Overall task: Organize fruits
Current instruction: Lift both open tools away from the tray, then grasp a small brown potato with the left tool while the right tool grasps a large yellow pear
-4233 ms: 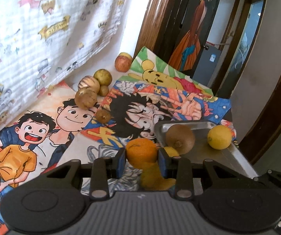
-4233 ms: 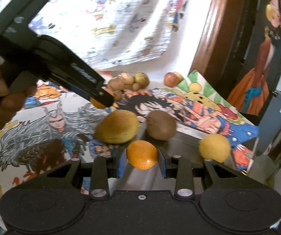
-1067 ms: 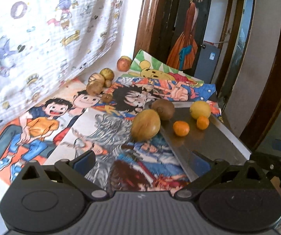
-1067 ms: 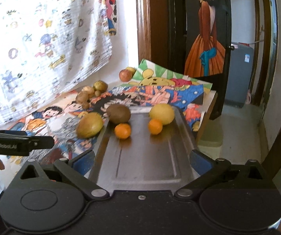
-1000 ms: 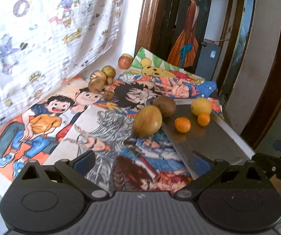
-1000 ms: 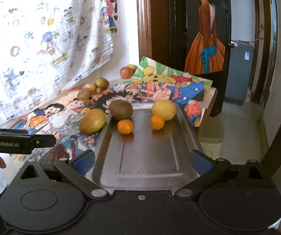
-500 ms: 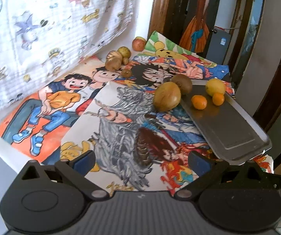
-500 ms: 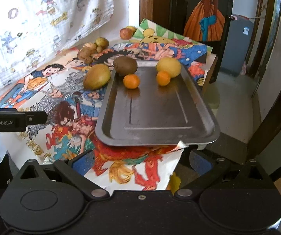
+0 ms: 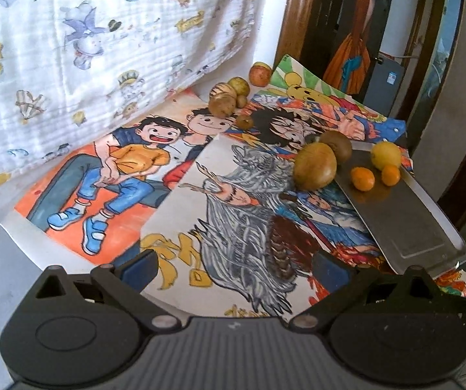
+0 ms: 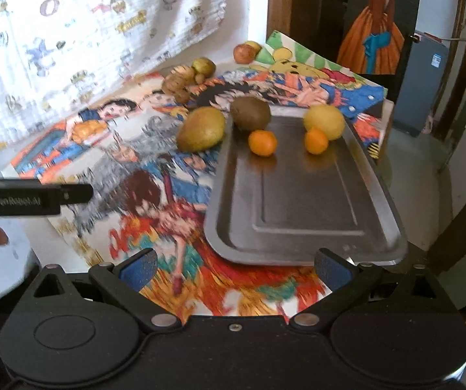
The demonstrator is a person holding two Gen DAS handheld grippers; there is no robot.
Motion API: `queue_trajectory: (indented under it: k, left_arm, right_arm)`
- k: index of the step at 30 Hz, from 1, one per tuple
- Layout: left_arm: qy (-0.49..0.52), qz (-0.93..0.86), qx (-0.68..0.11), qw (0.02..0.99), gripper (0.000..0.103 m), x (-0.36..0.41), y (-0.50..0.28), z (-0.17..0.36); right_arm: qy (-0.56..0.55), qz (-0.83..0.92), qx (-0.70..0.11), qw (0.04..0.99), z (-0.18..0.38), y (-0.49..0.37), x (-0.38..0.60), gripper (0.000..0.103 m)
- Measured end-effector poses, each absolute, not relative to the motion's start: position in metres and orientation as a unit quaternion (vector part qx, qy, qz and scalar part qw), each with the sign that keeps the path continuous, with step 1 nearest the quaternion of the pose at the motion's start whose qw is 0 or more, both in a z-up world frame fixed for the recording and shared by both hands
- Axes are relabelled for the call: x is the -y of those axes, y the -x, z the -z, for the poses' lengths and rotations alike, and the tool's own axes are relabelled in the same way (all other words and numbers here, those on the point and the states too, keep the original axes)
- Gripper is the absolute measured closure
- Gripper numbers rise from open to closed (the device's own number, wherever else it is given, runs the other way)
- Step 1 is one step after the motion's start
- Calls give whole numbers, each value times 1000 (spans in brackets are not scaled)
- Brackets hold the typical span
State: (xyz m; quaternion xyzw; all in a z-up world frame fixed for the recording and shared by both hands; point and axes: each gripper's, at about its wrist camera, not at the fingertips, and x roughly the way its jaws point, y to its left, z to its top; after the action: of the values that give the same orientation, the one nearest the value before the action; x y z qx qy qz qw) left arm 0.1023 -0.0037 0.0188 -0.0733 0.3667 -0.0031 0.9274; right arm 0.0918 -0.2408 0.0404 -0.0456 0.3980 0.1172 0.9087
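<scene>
A grey metal tray lies on the cartoon-printed cloth at the right. On its far end sit a brown kiwi, a yellow lemon and two small oranges, the second touching the lemon. A greenish mango rests on the cloth against the tray's left edge. My left gripper and right gripper are both open and empty, held back above the table's near edge.
Several small brown and yellow fruits cluster near the back wall, with a red apple beyond them. A patterned white sheet hangs at the left. The left gripper's body crosses the right wrist view's left side.
Both grippers let go of their oranges, which now lie on the tray, opened, and have drawn back and up from the fruit over the last second.
</scene>
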Motion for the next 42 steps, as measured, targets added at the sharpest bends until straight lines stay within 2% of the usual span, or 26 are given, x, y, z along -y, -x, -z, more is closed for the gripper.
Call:
queue_trajectory:
  k: [7,16,22,28,33,42]
  left_arm:
    - [72,-16,-357,931,0,-14,-111,-26]
    - [69,-43,-348,934,0,-44,-131,-37]
    - [65,-47,-304,949,0,-63,-149,-77]
    - [33,-35,-258,965,0,-66,-171,-122]
    - [8,-18,-253,967,0,-63,-201,-127]
    - [-12,33,-279,960,0,-49,-263,-86]
  right_arm:
    - [27,-150,-359,921,-66,-106,228,1]
    - [-12,-197,-243,950,-108,-116,216,1]
    - [-62,-232,-151,959,-171,-136,207,0]
    - [-81,-257,-113,956,-216,-165,201,0]
    - [-88,-236,-119,961,-201,-186,205,0]
    - [-93,-183,-194,959,-125,-229,216,0]
